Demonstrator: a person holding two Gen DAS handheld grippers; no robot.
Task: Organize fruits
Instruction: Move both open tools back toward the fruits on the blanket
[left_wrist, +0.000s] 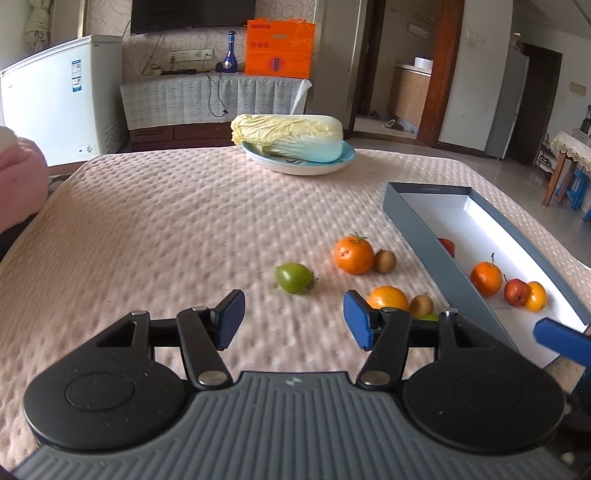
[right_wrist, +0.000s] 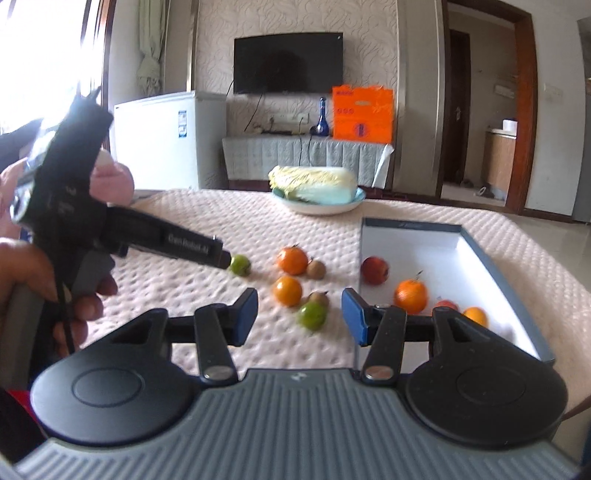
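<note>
Now our left gripper (left_wrist: 293, 317), fingers parted and empty, pointed at the green fruit (left_wrist: 294, 278) lying just ahead, nearer than our likewise-empty right gripper (right_wrist: 299, 316).

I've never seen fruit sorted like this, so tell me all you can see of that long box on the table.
The box is a shallow, long tray with grey-blue outer walls and a white inside, seemingly cardboard. It lies flat and open on the quilted table cover, right of the loose fruit. Inside sit a red fruit, a stemmed orange and two smaller fruits near the close end.
</note>
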